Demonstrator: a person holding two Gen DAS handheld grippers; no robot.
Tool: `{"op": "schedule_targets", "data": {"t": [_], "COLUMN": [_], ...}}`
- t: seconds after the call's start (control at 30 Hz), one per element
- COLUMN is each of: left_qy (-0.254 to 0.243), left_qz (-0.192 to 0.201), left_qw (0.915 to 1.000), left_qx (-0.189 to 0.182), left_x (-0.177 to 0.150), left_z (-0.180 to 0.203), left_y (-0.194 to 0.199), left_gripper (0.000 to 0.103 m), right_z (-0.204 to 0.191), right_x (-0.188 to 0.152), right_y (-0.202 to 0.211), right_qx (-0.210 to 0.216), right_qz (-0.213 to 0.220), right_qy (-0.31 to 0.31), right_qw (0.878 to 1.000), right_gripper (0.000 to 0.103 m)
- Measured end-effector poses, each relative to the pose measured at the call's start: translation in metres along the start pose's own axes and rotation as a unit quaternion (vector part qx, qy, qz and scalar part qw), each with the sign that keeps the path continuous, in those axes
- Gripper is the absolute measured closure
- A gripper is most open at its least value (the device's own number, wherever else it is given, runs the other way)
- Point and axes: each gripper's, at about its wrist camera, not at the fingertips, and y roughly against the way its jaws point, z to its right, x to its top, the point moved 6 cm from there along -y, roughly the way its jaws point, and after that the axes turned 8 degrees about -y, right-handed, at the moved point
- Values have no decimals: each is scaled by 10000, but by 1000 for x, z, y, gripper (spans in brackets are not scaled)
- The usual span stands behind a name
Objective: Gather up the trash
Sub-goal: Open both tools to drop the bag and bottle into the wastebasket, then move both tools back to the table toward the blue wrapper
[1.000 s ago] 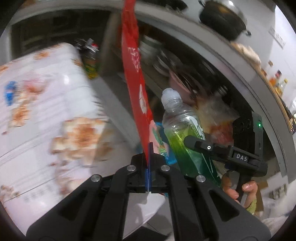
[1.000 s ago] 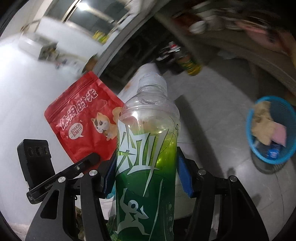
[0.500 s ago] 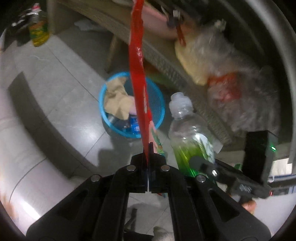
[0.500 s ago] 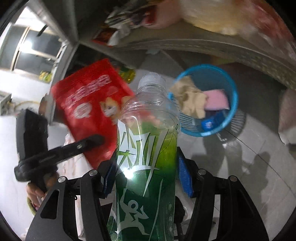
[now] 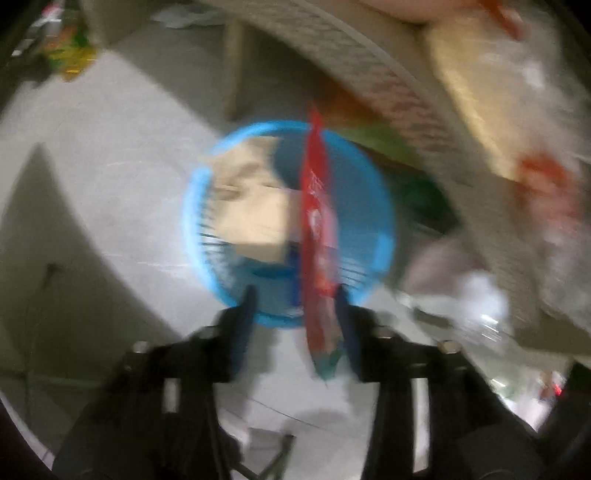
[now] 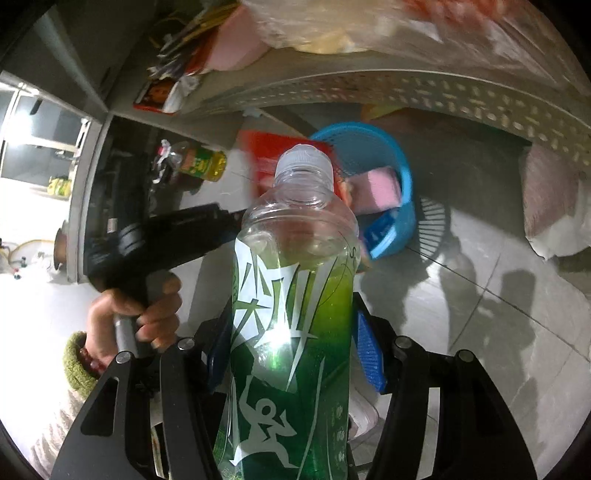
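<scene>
In the blurred left wrist view my left gripper [image 5: 295, 314] is open, and the red snack pouch [image 5: 317, 236] hangs edge-on between its fingers, close to the right finger, over the blue trash basket [image 5: 380, 206]. The basket holds brown paper [image 5: 251, 206] and other scraps. In the right wrist view my right gripper [image 6: 291, 343] is shut on a green-labelled plastic bottle [image 6: 291, 295], held upright. The basket [image 6: 402, 177] stands on the floor beyond it, with the red pouch [image 6: 266, 151] blurred at its left rim and the left gripper's black body [image 6: 166, 240] left of the bottle.
A woven shelf edge [image 6: 406, 88] runs above the basket, with plastic bags [image 6: 369, 26] on top. A yellow oil bottle [image 6: 199, 162] stands on the tiled floor to the left. A pale sack [image 6: 550, 206] lies right of the basket.
My left gripper has opened and let go of the red pouch, which now sits loose over the basket. Both grippers have come nearer the basket. The right gripper still holds the bottle.
</scene>
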Motion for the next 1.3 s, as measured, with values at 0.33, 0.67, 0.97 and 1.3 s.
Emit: {"op": "schedule_targets", "data": {"t": [0.33, 0.67, 0.97, 1.3], "left_qy": [-78, -684, 509, 1106], "left_qz": [541, 1867, 2430, 2835], "left_qw": [9984, 9783, 9656, 9506], "left_qx": [156, 584, 770, 609], "left_x": [-20, -109, -230, -275], "left_z": [-23, -43, -117, -147], "left_y": [83, 237, 277, 294], "left_gripper": [59, 34, 30, 28], "right_z": [-5, -33, -30, -33], "right_x": [9, 86, 46, 4], "right_y": [-35, -144, -110, -67], "right_qx": [61, -519, -546, -604], "right_qz": [-264, -8, 360, 389], "right_qy": [-201, -449, -192, 5], "right_qw": [9994, 9976, 9977, 9974], "right_gripper": [46, 32, 32, 32]}}
